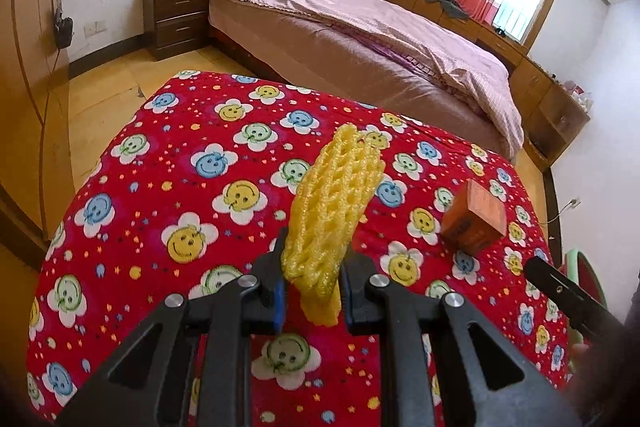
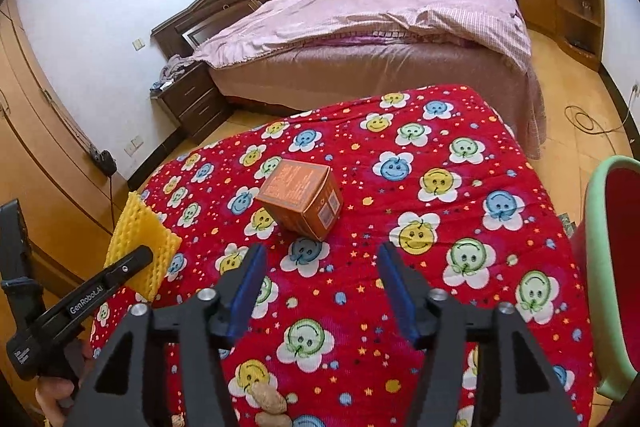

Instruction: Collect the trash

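A yellow foam fruit net [image 1: 332, 219] stands upright in my left gripper [image 1: 314, 267], which is shut on its lower end, lifted above the red smiley-flower cloth [image 1: 160, 187]. The right wrist view shows the same net [image 2: 160, 247] at the far left, with a hand under that gripper. An orange cardboard box [image 2: 300, 199] lies tilted on the cloth [image 2: 460, 147], just beyond my right gripper [image 2: 320, 267]. That gripper is open, with only cloth between its blue pads. Peanut shells [image 2: 270, 403] lie on the cloth under the right gripper's body.
A green bin with a red lining [image 2: 608, 267] stands at the table's right side. Behind the table are a bed with a pink cover [image 2: 360, 39], a dark nightstand [image 2: 192, 99] and low cabinets under the window. A wardrobe runs along the left wall.
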Demonstrator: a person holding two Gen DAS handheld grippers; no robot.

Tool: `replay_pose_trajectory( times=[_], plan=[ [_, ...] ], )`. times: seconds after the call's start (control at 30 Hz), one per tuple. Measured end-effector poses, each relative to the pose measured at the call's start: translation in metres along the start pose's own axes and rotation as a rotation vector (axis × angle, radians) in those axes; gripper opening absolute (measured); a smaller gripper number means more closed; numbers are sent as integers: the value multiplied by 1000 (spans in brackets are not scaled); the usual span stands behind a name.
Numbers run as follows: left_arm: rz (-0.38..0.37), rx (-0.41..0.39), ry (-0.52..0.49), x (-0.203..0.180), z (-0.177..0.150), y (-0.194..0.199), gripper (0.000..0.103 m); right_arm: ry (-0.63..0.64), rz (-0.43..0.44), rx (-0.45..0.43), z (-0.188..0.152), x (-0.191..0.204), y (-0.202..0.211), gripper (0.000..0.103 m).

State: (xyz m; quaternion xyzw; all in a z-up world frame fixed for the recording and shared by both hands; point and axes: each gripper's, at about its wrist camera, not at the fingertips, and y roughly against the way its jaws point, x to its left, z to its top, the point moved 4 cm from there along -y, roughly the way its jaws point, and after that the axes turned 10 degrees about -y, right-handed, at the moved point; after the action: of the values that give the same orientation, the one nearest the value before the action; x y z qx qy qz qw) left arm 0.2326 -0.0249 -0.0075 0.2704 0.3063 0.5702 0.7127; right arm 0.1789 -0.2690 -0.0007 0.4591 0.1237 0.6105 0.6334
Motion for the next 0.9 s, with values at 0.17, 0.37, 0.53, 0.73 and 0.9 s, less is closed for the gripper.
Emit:
replay_pose_trajectory(
  times=[0.17, 0.37, 0.53, 0.73, 0.9],
  plan=[
    [21, 5, -4, 5, 9, -13, 20, 3, -9, 8, 6, 7, -19, 73],
    [30, 7, 10, 11, 11, -27, 20, 25, -31, 3, 15, 21, -42, 84],
    [28, 23, 16, 12, 7, -38, 20, 51, -73, 10, 20, 31, -66, 89],
    [35, 30, 16, 14, 4, -44, 20, 55, -113, 4, 22, 32, -82, 88],
    [48, 30, 2, 14, 3, -45, 20, 39, -117, 28, 21, 28, -93, 65]
  ],
)
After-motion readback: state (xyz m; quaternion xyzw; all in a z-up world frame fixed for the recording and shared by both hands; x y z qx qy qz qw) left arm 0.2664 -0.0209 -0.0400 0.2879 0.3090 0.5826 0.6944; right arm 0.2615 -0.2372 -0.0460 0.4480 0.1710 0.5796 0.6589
